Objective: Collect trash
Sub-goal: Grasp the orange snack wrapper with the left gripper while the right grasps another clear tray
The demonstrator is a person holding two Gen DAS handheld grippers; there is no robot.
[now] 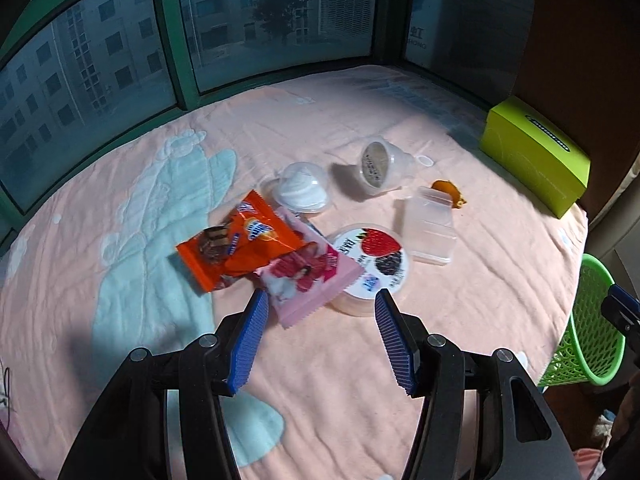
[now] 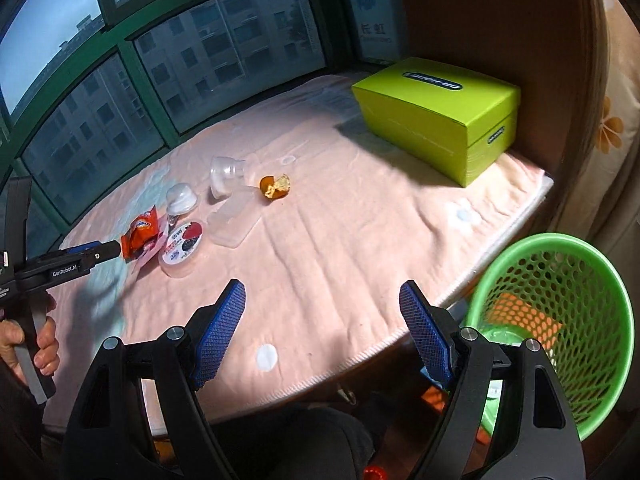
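Observation:
Trash lies on a pink blanket (image 1: 320,360): an orange snack wrapper (image 1: 236,246), a pink wrapper (image 1: 310,280), a round berry-printed lid (image 1: 374,262), a clear rectangular tub (image 1: 430,228), a tipped clear cup (image 1: 378,166), a white dome lid (image 1: 302,192) and an orange scrap (image 1: 450,192). My left gripper (image 1: 320,300) is open just short of the pink wrapper; in the right wrist view it (image 2: 116,250) is by the orange wrapper (image 2: 140,236). My right gripper (image 2: 322,292) is open and empty above the blanket's edge beside the green mesh basket (image 2: 600,280).
A lime green box (image 2: 440,116) stands at the back right against a brown wall. Green-framed windows (image 1: 172,40) run along the far edge. The basket (image 1: 588,336) stands off the blanket's right edge and holds an orange item (image 2: 528,320).

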